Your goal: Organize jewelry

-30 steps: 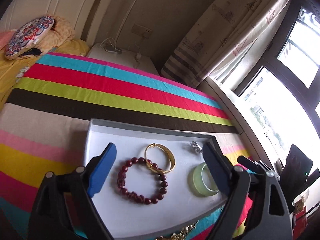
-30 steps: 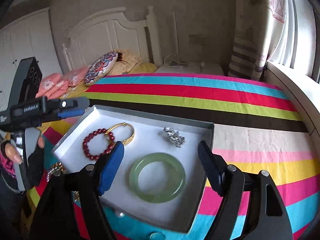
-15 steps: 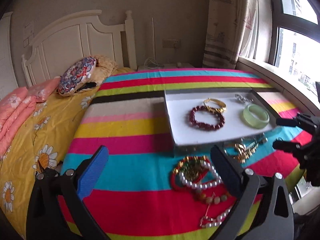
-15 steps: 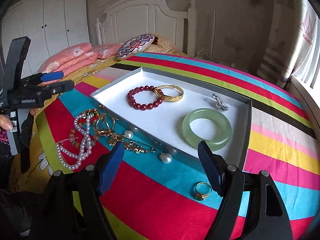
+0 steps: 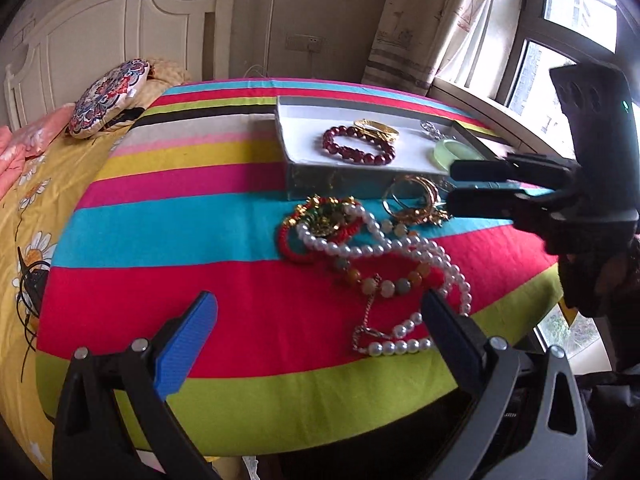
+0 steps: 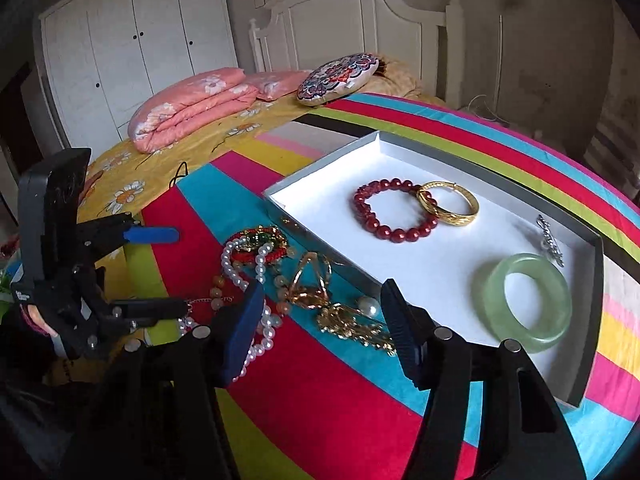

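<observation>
Right claw (image 6: pixel 322 314) released above gold chain pile (image 6: pixel 352 322), left claw (image 5: pixel 320 330) released, pearl necklace (image 5: pixel 400 248) just ahead, white tray (image 6: pixel 420 276) beyond.

striped bed (image 5: pixel 168 216), tray (image 6: pixel 440 276), pearl necklace (image 5: pixel 400 248)

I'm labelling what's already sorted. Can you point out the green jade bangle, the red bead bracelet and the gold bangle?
green jade bangle (image 6: pixel 493 307): right wrist view, on its left band.
red bead bracelet (image 6: pixel 374 224): right wrist view, on a lower-left bead.
gold bangle (image 6: pixel 460 219): right wrist view, on its front band.
</observation>
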### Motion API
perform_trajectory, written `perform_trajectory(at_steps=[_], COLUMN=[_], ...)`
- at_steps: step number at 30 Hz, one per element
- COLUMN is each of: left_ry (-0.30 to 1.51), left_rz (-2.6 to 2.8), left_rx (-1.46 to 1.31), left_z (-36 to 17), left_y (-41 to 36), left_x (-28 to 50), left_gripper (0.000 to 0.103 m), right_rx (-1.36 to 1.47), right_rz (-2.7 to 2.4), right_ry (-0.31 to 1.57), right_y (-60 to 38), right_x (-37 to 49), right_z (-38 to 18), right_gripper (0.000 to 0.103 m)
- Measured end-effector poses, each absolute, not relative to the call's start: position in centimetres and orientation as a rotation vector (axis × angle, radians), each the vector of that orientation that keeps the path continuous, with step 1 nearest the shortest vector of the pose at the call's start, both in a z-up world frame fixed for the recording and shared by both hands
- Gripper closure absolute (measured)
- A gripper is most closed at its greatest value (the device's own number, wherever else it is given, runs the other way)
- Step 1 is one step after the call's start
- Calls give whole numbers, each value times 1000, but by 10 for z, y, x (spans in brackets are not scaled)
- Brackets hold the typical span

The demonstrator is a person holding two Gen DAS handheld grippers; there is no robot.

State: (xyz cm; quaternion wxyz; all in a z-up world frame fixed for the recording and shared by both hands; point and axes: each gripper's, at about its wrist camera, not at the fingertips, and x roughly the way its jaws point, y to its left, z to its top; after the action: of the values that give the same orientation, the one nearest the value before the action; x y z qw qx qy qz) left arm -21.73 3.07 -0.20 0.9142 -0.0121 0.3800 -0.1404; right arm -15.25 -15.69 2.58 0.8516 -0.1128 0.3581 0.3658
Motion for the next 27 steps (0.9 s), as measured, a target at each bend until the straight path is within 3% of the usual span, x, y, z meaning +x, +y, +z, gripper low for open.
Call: perform_trajectory(at_steps=[10,12,18,20,27], left_ry=[759,759,754,756,759], left_rz=[-341,-340,-347,-342,-336], left_rx=[20,26,16,20,4], left_z=[0,-1,0,-1,-2], left_y=[10,8,5,5,6], left_x=[-229,-229,-227,-226,-224], left_gripper=[2,2,2,2,2], right_rx=[-282,-286,-308,-324,-296], right_rz=[764,761,741,723,731], right_ry=[810,805,835,828,679], right_y=[-126,-126,-119,-117,-131], right_x=[-146,-148,-139,-138,-162], right_z=[24,24,15,12,32], right_gripper=[58,66,69,79,79])
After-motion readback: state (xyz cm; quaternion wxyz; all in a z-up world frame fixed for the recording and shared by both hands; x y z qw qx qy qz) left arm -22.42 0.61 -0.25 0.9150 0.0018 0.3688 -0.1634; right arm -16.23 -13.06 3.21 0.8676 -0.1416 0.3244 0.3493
